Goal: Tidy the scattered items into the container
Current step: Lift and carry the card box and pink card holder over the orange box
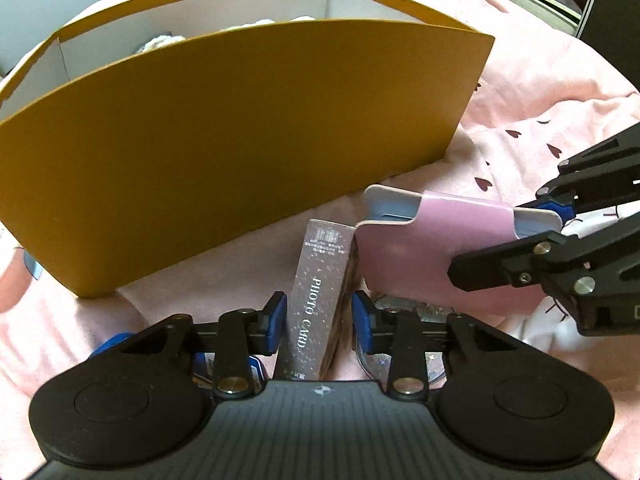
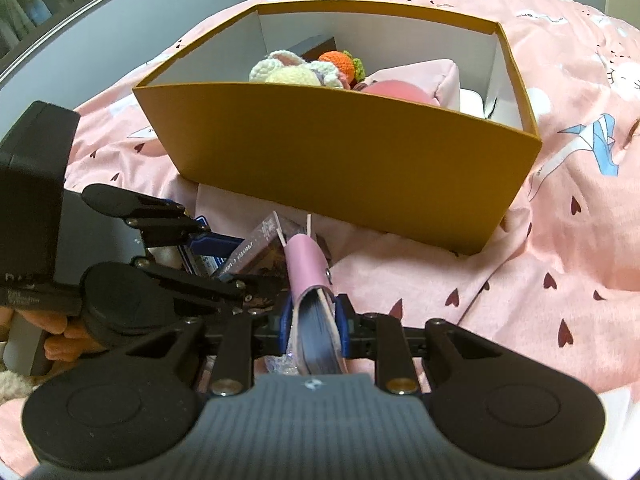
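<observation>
Pink bedding (image 2: 560, 240) printed with small dark hearts lies rumpled under everything, and the open mustard-yellow cardboard box (image 1: 224, 152) sits on it just beyond both my grippers. Crocheted toys (image 2: 296, 70) and a pink pouch (image 2: 416, 84) already lie inside.

My left gripper (image 1: 319, 320) straddles the glittery pinkish "PHOTO CARD" carton (image 1: 320, 292), which lies in front of the box's near wall. Its blue pads sit close on either side, but I see slivers of gap, so I judge it not yet clamped. My right gripper (image 2: 316, 330) is pinched on the pink leather-look card holder (image 2: 308, 264), with the stacked card edges showing between the pads.

To do this well, I should finish closing squarely on the carton's long sides, lift it straight up clear of the card holder touching its right edge, then carry it over the near rim before letting go.
</observation>
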Action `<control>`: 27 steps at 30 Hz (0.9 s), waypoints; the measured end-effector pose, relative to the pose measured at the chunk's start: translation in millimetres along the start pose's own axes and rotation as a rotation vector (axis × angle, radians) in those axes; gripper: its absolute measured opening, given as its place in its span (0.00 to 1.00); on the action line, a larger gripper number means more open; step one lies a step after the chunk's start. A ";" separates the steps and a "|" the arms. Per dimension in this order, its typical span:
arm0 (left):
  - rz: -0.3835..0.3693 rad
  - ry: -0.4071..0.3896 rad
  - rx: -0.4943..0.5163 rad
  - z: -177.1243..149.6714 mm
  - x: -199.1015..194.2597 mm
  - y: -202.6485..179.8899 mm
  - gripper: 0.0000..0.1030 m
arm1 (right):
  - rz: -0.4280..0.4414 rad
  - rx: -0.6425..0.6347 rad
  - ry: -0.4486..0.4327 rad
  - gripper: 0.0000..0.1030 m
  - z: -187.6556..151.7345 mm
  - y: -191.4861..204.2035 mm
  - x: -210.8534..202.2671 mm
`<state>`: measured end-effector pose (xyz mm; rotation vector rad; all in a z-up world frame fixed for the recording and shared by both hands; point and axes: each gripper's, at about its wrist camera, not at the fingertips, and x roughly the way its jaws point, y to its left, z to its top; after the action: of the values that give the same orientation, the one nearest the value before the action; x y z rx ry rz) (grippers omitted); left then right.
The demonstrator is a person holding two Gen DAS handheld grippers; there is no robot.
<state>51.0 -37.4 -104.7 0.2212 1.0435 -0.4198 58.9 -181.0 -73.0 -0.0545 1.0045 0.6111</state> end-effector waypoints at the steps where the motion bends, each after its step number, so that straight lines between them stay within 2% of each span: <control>1: -0.005 0.000 -0.006 0.3 0.5 1.0 0.35 | -0.002 -0.002 0.002 0.26 0.6 -0.4 0.1; 5: -0.052 0.005 -0.027 -0.7 2.5 3.4 0.30 | -0.028 -0.033 0.000 0.31 1.9 0.3 -1.3; 14: -0.056 -0.006 -0.066 -2.6 -0.5 8.1 0.29 | -0.029 -0.047 0.020 0.31 -0.4 -1.8 -0.7; 18: -0.057 -0.008 -0.084 -3.8 -4.5 10.5 0.29 | -0.024 -0.037 0.035 0.25 -5.6 -2.0 3.6; 27: -0.078 -0.037 -0.162 -3.7 -31.7 21.1 0.25 | -0.013 -0.050 -0.010 0.23 -1.4 3.6 -17.9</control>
<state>43.5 -9.7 -79.4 0.0286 1.0467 -0.4061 49.1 -186.7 -58.6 -0.1014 0.9782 0.6242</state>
